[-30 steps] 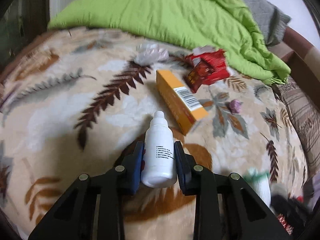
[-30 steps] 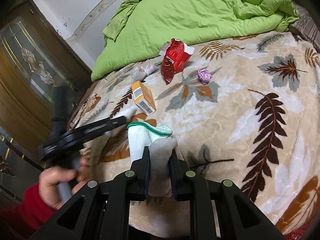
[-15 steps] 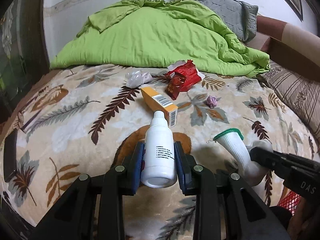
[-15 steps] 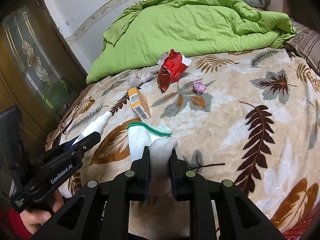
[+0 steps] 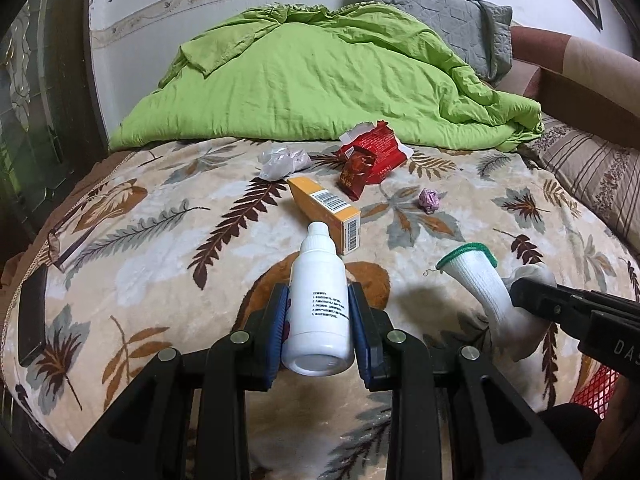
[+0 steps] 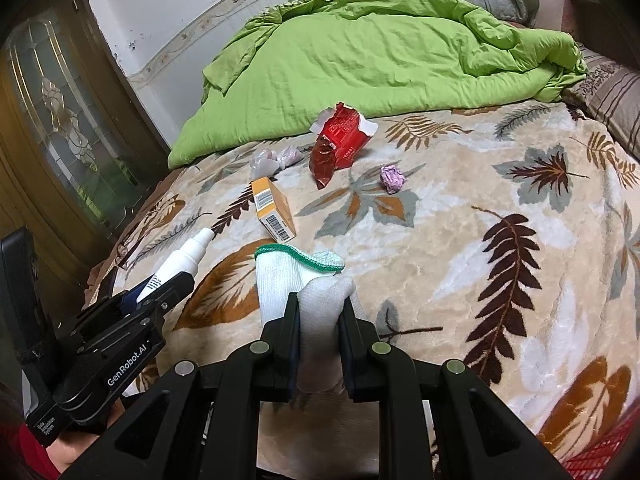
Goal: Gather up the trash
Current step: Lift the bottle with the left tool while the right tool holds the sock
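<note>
The left gripper clamps a white plastic squeeze bottle just short of the orange cardboard box on the leaf-patterned blanket. Right of the box, the right gripper pinches a white green-cuffed sock.

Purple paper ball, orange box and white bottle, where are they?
purple paper ball (image 6: 392, 177), right wrist view, crumpled middle.
orange box (image 5: 322, 207), left wrist view, top face.
white bottle (image 5: 319, 305), left wrist view, printed body.
</note>
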Available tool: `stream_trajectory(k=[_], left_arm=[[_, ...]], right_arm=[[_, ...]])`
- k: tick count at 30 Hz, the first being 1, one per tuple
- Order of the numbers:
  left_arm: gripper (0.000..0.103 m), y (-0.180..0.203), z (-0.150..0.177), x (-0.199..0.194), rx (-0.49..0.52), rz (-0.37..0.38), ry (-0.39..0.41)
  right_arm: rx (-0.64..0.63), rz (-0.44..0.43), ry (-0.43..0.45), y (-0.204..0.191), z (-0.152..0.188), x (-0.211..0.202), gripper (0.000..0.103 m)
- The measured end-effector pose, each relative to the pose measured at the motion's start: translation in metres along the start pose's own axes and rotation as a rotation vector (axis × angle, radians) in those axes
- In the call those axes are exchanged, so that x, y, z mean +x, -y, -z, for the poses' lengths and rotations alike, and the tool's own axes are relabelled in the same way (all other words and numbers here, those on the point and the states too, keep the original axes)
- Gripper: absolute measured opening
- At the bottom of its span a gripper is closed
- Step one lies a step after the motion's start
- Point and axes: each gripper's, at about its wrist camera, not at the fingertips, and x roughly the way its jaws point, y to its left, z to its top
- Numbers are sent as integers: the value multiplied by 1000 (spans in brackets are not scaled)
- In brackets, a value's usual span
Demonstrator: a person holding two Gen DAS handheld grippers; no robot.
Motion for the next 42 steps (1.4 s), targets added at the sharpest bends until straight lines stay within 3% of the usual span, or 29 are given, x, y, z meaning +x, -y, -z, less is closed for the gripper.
stream_trajectory(k=[26, 42], left_arm=[[29, 2, 2, -1, -1, -3, 2], [29, 18, -1, -13, 29, 26, 20]], right_arm=[[8, 0, -1, 3, 0, 1, 19], [55, -18, 49, 1, -6, -29, 19]])
